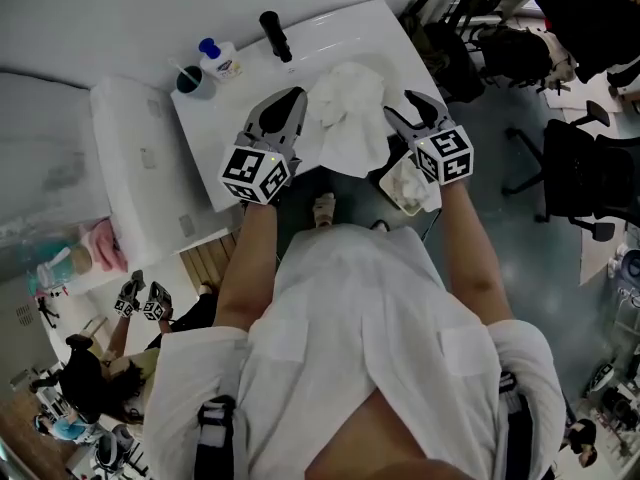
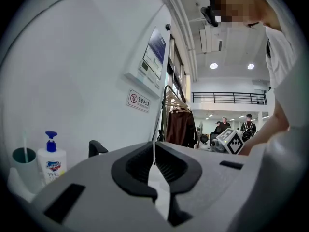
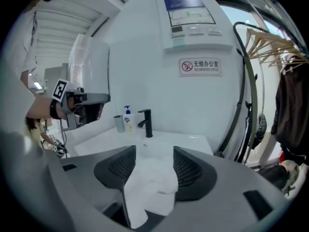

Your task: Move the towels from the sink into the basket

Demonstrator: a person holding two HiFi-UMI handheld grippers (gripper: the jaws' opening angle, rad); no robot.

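Left tongs (image 1: 292,100): closed; edge of the white towel (image 1: 345,118) is pinched, upper centre.
Right tongs (image 1: 402,106): jaws are held apart; white towel is draped loosely between them.

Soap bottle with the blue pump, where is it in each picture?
Head view: soap bottle near the top, left of centre.
Left gripper view: low at the far left.
Right gripper view: small, left of centre.
Shared landmark: the black tap just beside it.

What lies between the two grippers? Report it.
A white towel, draped over the sink's edge, between left gripper and right gripper; head view shows it.
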